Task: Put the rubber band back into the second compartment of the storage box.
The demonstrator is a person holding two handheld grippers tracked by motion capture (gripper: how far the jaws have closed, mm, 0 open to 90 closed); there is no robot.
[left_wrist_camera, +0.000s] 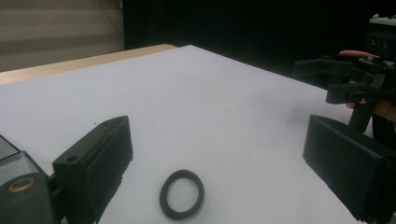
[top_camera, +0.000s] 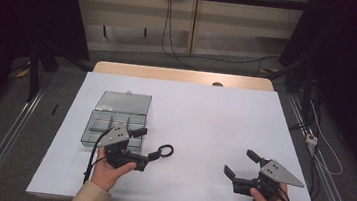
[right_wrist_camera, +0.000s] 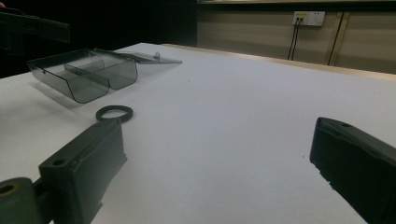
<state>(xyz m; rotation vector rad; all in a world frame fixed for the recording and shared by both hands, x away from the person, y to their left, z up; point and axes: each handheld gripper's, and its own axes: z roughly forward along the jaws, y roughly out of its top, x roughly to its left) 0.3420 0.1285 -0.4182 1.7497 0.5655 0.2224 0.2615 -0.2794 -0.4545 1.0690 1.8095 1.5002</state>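
Two hands enter at six o'clock over a white counter (top_camera: pixel 205 118), each holding a black two-jaw gripper. At seven o'clock the left gripper (top_camera: pixel 147 146) stands wide, nothing between its jaws, and a black ring (left_wrist_camera: pixel 182 194) lies flat on the counter in the gap ahead of them. At five o'clock the right gripper (top_camera: pixel 240 163) is likewise wide and empty, well apart from the ring. At ten o'clock, just behind the left gripper, a clear compartment box (top_camera: pixel 114 119) sits with its lid laid back. The ring looks light, thin and probably rubbery, lying too flat for an easy pinch; the surest hold appears to be across its band at one side, tipping it up.
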